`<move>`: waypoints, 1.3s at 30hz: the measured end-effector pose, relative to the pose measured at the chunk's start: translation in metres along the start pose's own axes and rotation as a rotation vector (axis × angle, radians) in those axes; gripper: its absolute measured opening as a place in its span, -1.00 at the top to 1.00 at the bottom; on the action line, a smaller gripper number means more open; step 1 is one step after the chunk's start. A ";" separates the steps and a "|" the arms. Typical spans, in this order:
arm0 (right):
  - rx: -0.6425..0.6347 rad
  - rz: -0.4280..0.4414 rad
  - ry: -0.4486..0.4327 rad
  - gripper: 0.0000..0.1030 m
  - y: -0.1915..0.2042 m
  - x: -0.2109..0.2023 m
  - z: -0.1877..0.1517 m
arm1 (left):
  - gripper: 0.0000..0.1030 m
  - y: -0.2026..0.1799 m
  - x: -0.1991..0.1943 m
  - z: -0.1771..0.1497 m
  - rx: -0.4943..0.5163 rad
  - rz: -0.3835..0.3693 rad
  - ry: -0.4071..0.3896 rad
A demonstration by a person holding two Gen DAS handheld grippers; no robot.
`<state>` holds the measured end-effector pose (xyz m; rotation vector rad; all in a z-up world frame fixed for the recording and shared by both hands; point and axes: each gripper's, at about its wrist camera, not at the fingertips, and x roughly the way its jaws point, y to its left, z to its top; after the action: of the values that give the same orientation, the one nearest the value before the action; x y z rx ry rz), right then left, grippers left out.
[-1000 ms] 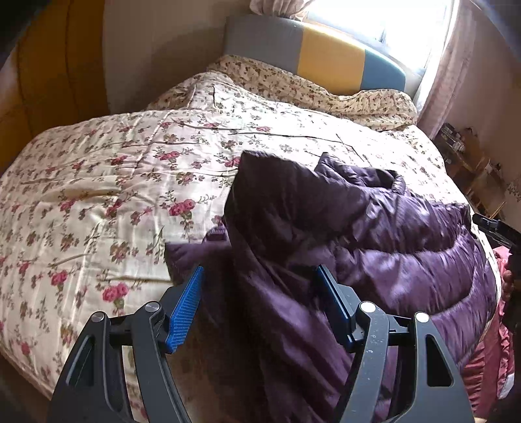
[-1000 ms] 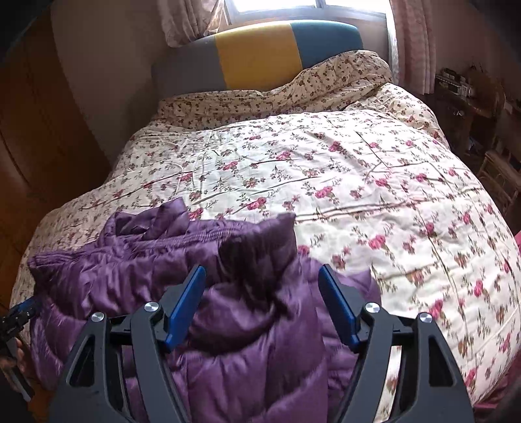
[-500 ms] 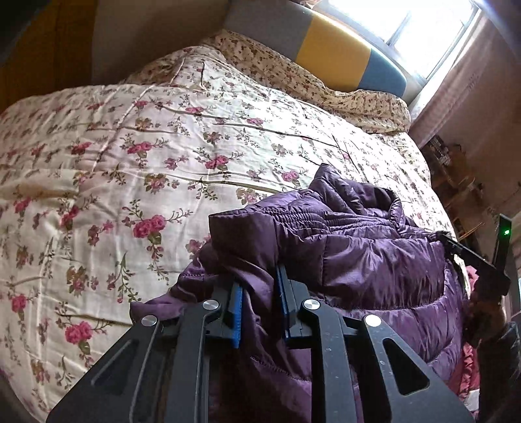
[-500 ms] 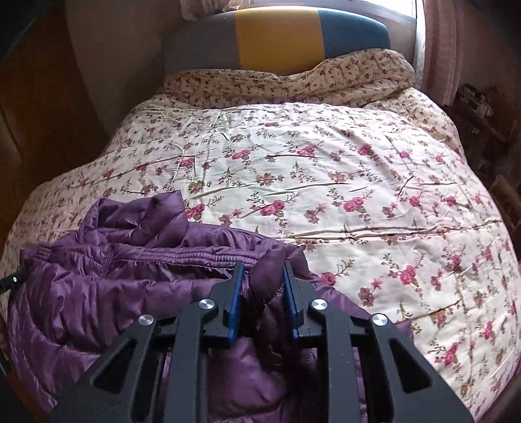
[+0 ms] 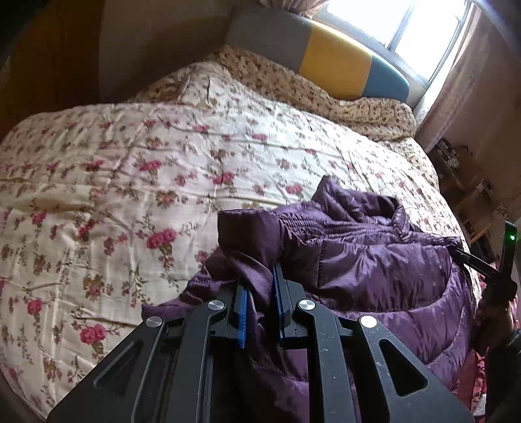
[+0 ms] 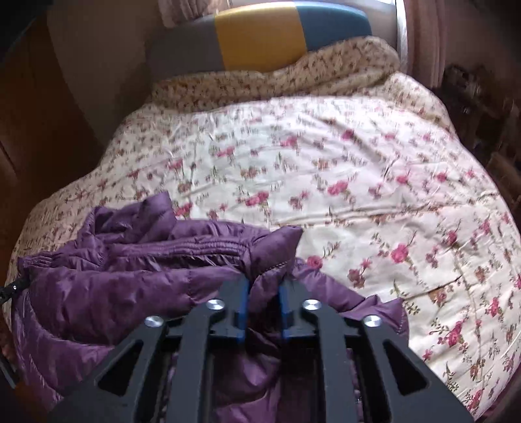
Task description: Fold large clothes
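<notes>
Ahead of both claws stretches the bed, its flowered quilt (image 5: 136, 182) wide and bare all the way up to the grey, yellow and blue headboard (image 5: 329, 61) and the rumpled bedding (image 6: 276, 81) piled just below it. Nothing lies between the claws and that open quilt except the jacket itself.

The left wrist view catches what the other cannot: the bright window (image 5: 420, 29) beyond the headboard, a curtain to the right of the claw, cluttered furniture past the bed's right edge, and the right claw's black body with a green light (image 5: 510, 237) at the far right end of the jacket. The right wrist view offers dark wooden panelling (image 6: 35, 136) to the claw's left, and the tip of the other claw poking in at the left edge.

Now the grip. The left claw (image 5: 260, 293) is clamped nearly closed on a bunched fold of the purple jacket (image 5: 374, 260), fabric squeezed between the blue pads. The right claw (image 6: 263, 299) is closing on the jacket's opposite corner, with a puffy fold pinched between its pads. The jacket lies heaped on the near end of the bed, directly under and ahead of both claws.
</notes>
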<state>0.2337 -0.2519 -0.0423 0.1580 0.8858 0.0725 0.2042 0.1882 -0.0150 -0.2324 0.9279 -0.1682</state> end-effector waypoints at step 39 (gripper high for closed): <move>0.056 -0.181 -0.098 -0.02 -0.002 0.018 -0.004 | -0.11 -0.015 0.016 -0.002 -0.046 0.183 -0.160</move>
<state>0.2421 -0.2516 -0.0588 0.1319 0.8011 -0.1283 0.2110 0.1700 -0.0245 -0.1987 0.7900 0.0404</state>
